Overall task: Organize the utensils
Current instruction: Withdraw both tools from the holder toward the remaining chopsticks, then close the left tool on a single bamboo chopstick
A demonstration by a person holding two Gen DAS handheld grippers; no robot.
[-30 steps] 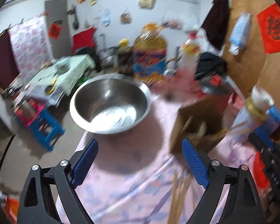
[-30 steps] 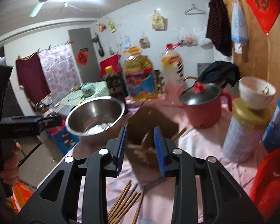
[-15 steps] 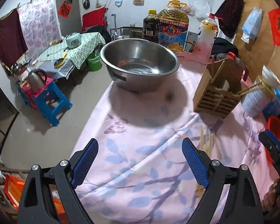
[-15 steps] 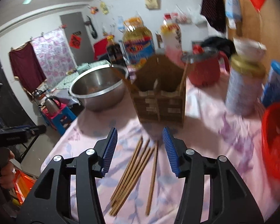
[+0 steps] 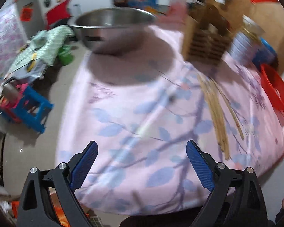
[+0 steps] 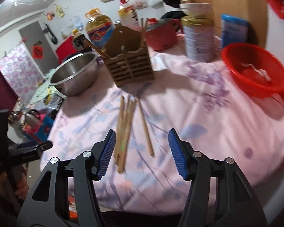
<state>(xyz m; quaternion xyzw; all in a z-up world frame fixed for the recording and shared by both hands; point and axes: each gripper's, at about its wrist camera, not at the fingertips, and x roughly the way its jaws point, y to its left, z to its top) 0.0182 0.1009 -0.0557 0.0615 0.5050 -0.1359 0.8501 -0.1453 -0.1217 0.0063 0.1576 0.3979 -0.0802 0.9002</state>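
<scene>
Several wooden chopsticks (image 6: 126, 126) lie in a loose bundle on the pink floral tablecloth (image 6: 208, 117), in front of a brown slatted utensil holder (image 6: 131, 69) that has some chopsticks standing in it. One chopstick (image 6: 146, 128) lies apart to the right. My right gripper (image 6: 142, 151) is open and empty, just above the near ends of the bundle. My left gripper (image 5: 141, 162) is open and empty over the cloth, with the chopsticks (image 5: 216, 113) to its right and the holder (image 5: 206, 43) far right.
A steel bowl (image 6: 75, 75) stands left of the holder. A red pot (image 6: 161, 36), a tin can (image 6: 198, 39) with a bowl on top and a blue box (image 6: 233, 32) stand behind. A red basket (image 6: 255, 71) is at the right. The table edge is near.
Both grippers have pulled back toward the near table edge. The right gripper's jaws have opened wide; it was nearly shut by the holder a second ago. The left stays open.
</scene>
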